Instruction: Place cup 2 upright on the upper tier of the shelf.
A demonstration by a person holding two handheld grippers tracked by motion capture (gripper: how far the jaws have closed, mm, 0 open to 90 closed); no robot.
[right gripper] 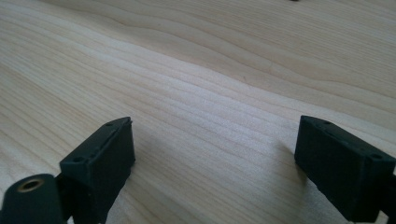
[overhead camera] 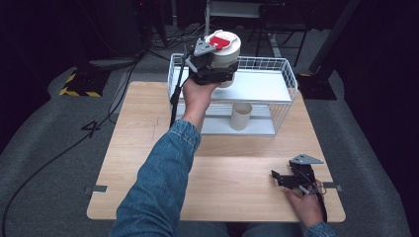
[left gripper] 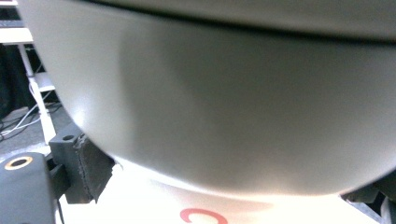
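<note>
An off-white round container (overhead camera: 228,49) with a red-and-white lid is held up over the top shelf of a white wire rack (overhead camera: 284,81). My left gripper (overhead camera: 216,63) is shut on its side, reaching from the left. In the left gripper view the container's pale wall (left gripper: 224,107) sits between the jaws, and the left pad (left gripper: 91,165) presses against it. My right gripper (overhead camera: 277,177) rests low over the wooden table (overhead camera: 148,148) at the near right, pointing left. Its jaws (right gripper: 215,158) stand open with only bare wood between them.
A beige paper cup (overhead camera: 241,116) stands upright on the rack's lower shelf, under the top shelf. The rack sits at the table's far edge. Cables trail across the grey floor (overhead camera: 44,148) to the left. Dark stands rise behind the table.
</note>
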